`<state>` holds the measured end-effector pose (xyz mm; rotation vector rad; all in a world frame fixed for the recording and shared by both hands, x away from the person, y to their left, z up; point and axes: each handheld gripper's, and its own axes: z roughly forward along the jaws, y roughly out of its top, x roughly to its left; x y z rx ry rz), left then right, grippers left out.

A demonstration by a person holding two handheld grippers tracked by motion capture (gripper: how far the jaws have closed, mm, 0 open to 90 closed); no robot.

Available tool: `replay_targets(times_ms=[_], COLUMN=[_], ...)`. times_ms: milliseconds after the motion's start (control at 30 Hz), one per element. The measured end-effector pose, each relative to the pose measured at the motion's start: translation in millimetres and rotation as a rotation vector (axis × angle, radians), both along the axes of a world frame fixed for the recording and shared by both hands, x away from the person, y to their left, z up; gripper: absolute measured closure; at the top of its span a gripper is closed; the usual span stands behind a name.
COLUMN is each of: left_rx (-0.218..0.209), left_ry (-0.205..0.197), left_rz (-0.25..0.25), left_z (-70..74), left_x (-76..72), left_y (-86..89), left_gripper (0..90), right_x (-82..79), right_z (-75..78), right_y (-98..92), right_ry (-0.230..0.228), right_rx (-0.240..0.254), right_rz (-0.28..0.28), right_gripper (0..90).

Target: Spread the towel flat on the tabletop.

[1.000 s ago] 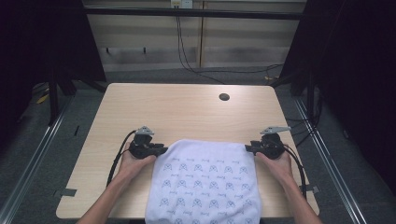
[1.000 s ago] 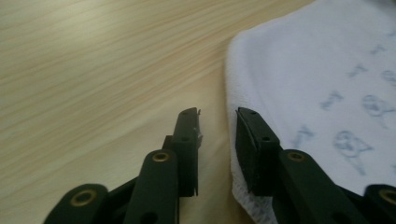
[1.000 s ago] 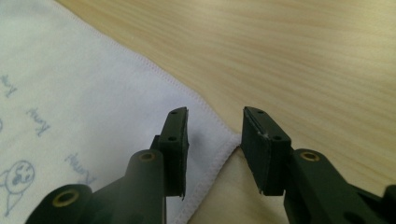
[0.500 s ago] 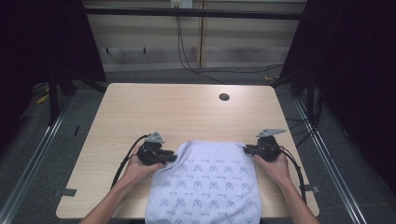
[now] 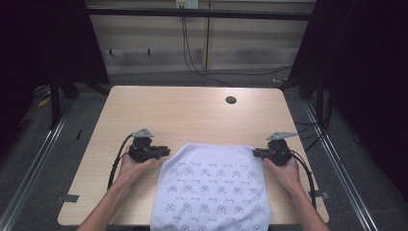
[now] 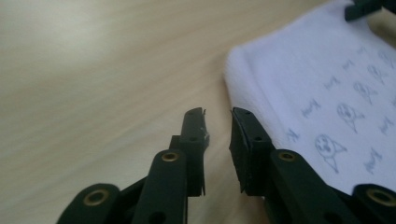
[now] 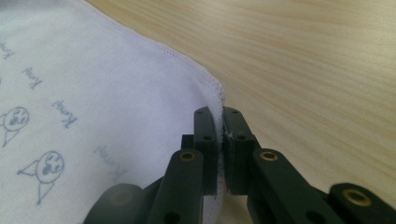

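Observation:
A white towel (image 5: 211, 185) printed with small grey figures lies on the wooden table (image 5: 192, 115) and hangs over the front edge. My right gripper (image 5: 255, 153) has just been closing and is shut on the towel's far right corner. In the right gripper view the stitched hem (image 7: 212, 86) runs down between the pressed jaws of the right gripper (image 7: 220, 116). My left gripper (image 5: 166, 151) lies just left of the towel's far left corner. Its jaws have just been opening. In the left gripper view, bare wood shows in the small gap of the left gripper (image 6: 218, 119), and the towel (image 6: 327, 79) lies beside the right jaw.
A dark round hole (image 5: 231, 100) sits in the tabletop at the far right. Cables (image 5: 192, 53) hang down the wall behind the table. Metal rails (image 5: 38, 159) run along the floor on both sides. Bare wood stretches beyond the towel.
The left gripper went in to the towel's far left corner and drew back left. That corner now lies farther right and looks rounder. The right gripper has stayed at its corner.

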<state>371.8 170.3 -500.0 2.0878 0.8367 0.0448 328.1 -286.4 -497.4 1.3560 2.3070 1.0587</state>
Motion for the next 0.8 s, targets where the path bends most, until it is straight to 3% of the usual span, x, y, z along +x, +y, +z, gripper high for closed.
replay_targets(times_ms=[200,300,400,533,633,800], left_rx=[0.037,0.036,0.032,-0.01,-0.011,-0.076], left_ry=[0.005,0.002,-0.007,0.006,-0.005,-0.05], left_rz=[-0.074,-0.104,-0.135,-0.212,-0.19,-0.055], left_z=[-2.1,-2.7,-2.8,-1.0,2.3,18.1], left_x=[-8.7,-12.4,-14.8,-18.7,-17.7,-6.8], left_y=[-27.4,-34.3,-38.2,-40.5,-36.3,-5.0], left_gripper=[52.9,51.2,57.7,84.5,87.9,88.2], right_x=[-1.9,-3.3,-4.9,-5.0,-4.8,-4.6], right_z=[0.3,0.0,1.4,2.2,2.5,6.6], right_y=[1.1,1.9,2.6,2.0,1.4,-2.9], right_ry=[0.005,0.006,0.004,0.005,0.002,-0.013], right_rx=[0.01,0.009,0.011,0.02,0.026,0.043], right_rz=[0.008,0.021,0.026,0.031,0.027,0.01], right_gripper=[86.2,86.2,86.2,86.1,86.1,86.1])
